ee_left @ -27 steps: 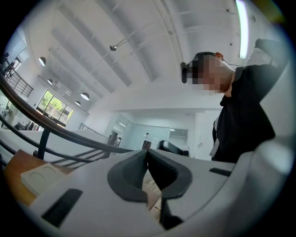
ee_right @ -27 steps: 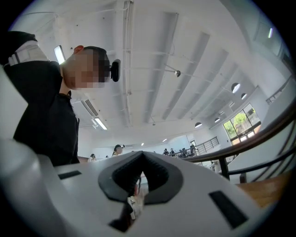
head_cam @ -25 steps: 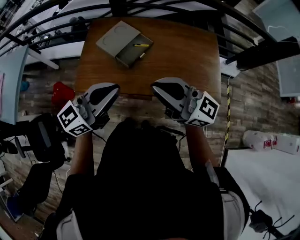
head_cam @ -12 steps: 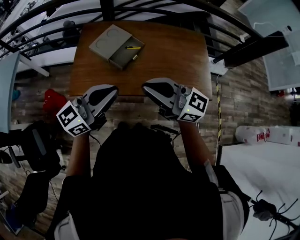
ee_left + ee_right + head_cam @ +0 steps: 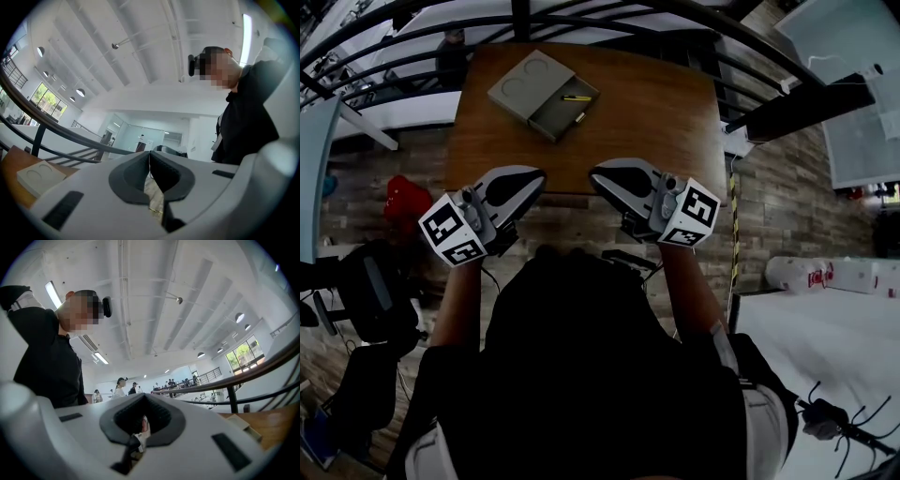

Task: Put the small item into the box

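On the brown table (image 5: 656,103) a grey box (image 5: 530,82) lies at the far left, with its drawer (image 5: 565,110) pulled out. A small yellow stick-like item (image 5: 577,97) lies in the drawer. My left gripper (image 5: 532,177) and right gripper (image 5: 598,174) hover side by side over the table's near edge, well short of the box. Both are shut and hold nothing. In the left gripper view the jaws of the left gripper (image 5: 150,161) meet, and the box (image 5: 37,174) shows low at the left. The right gripper (image 5: 143,404) has its jaws together in its own view, with the box (image 5: 247,423) at the lower right.
A black railing (image 5: 412,37) runs beyond the table's far side. To the left of the person are a black chair (image 5: 370,281) and a red bag (image 5: 405,199) on the brick-pattern floor. A yellow-black striped post (image 5: 734,234) stands at the table's right.
The head view has shifted a little, so the table sits further left. The right gripper has drawn slightly toward the left one. Both grippers stay shut near the table's near edge.
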{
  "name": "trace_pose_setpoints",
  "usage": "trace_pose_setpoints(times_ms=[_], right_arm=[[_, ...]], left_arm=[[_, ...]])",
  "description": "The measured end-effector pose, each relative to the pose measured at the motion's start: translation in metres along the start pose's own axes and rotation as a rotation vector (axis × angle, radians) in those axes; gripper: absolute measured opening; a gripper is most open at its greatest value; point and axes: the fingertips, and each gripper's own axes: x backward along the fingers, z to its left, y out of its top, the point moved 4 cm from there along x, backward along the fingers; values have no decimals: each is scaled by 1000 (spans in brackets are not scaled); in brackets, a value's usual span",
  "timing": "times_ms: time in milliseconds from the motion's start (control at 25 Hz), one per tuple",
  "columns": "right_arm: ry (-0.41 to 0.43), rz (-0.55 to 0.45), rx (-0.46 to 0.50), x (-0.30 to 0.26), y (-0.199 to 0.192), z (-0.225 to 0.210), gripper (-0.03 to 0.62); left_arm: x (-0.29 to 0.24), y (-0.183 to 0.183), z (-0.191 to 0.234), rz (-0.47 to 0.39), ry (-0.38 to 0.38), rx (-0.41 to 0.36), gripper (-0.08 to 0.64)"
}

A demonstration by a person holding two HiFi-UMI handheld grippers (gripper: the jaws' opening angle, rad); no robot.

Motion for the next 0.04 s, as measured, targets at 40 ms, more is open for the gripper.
trace_pose_setpoints(times_ms=[40], right_arm=[[-2,2,1,-4,-1,-1,9]], left_arm=[[3,1,2,-1,-2,1,17]])
